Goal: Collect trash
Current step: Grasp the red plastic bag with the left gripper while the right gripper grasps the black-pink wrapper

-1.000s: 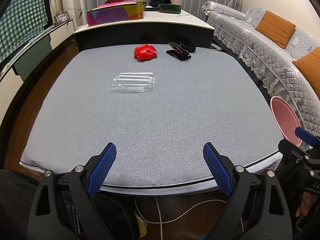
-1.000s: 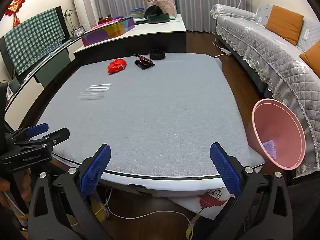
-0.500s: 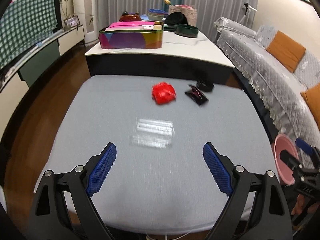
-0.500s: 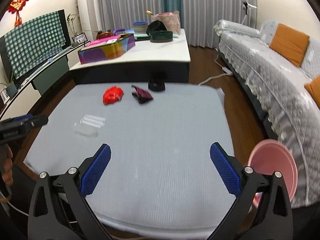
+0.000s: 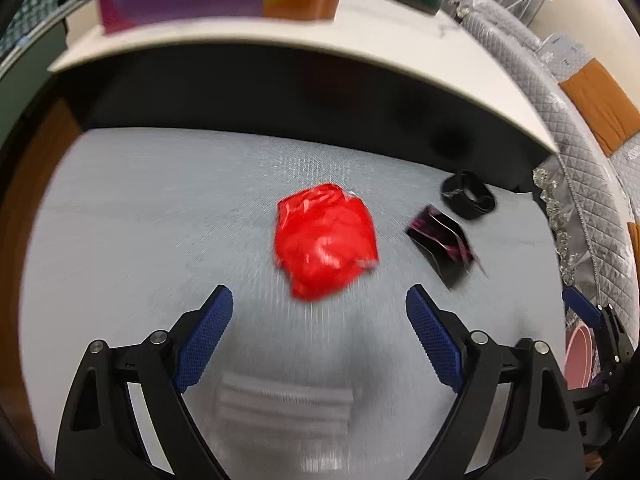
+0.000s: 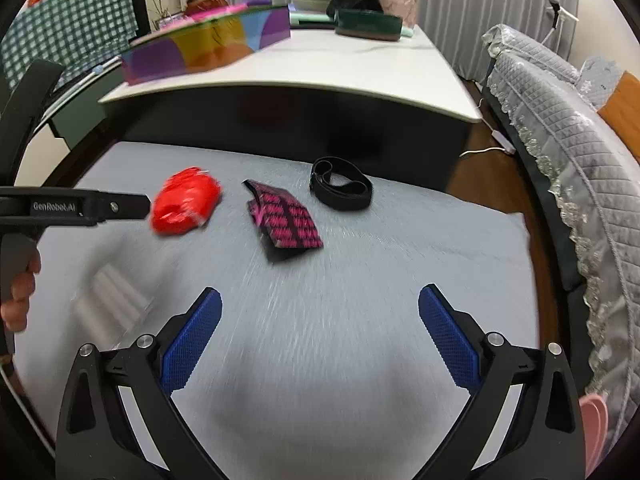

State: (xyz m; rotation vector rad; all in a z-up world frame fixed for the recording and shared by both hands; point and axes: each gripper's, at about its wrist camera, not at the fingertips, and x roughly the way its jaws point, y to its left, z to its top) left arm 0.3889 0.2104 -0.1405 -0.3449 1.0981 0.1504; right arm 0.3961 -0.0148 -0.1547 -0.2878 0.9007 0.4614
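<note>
Blur smears much of both views, so small details are hard to read. Clear plastic packaging (image 5: 286, 402) lies on the grey bench (image 5: 132, 220), low between the arms of the left tongs (image 5: 319, 322), and it shows only as pale stripes; in the right wrist view it is a faint patch (image 6: 114, 300) at the left. The person's hand (image 6: 20, 288) shows only as a few fingers at the left edge, cut off by the frame.

The left tongs are wide open and hold nothing. Their blue pads (image 5: 208, 340) hang above the bench with a red crumpled wrapper (image 5: 326, 242) just ahead of them, not touching. In the right wrist view, one black arm of the left tongs covers the wrapper's left edge (image 6: 186, 204).

Next comes a black and pink packet (image 6: 286, 220), lying flat near the wrapper. A black band (image 6: 340, 186) sits just behind it, close to the far edge of the bench.

The right tongs (image 6: 320, 332) are wide open too and grip nothing. They hang over bare grey cloth, well apart from the packet.

A pink bin (image 5: 582, 358) peeks out at the far right, mostly hidden behind the right tongs in the left wrist view and cut off at the corner (image 6: 592, 428) in the right wrist view.
</note>
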